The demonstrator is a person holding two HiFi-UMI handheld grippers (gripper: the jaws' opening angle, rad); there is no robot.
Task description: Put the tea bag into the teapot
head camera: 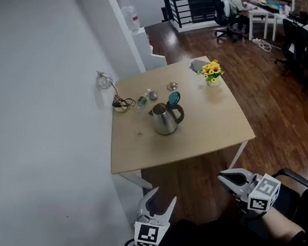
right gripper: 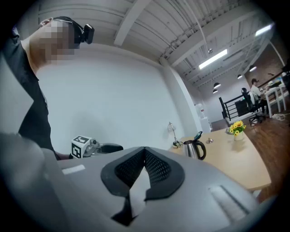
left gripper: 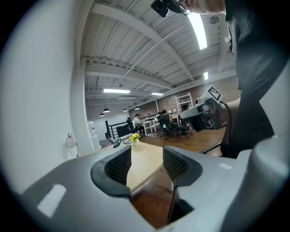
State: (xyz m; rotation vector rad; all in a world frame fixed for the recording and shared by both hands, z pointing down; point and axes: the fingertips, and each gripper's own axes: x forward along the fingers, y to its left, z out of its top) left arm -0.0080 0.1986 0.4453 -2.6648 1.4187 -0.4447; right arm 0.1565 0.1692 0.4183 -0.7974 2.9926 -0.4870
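Note:
A steel teapot (head camera: 165, 119) with a dark handle stands mid-table, its teal lid (head camera: 174, 98) tipped open; the right gripper view also shows the teapot (right gripper: 195, 148). Small items (head camera: 146, 98) lie behind it, too small for me to pick out the tea bag. Both grippers are low and near my body, well short of the table's front edge. My left gripper (head camera: 162, 197) (left gripper: 147, 163) has its jaws wide apart with nothing between them. My right gripper (head camera: 229, 178) (right gripper: 145, 156) has its tips touching and holds nothing that I can see.
The beige table (head camera: 203, 134) stands against a white wall (head camera: 35, 110). A vase of yellow flowers (head camera: 212, 72) sits at its back right, a cable (head camera: 120, 103) at its back left. Wooden floor (head camera: 198, 176) lies between me and the table. Desks, chairs and a seated person (head camera: 234, 1) are far behind.

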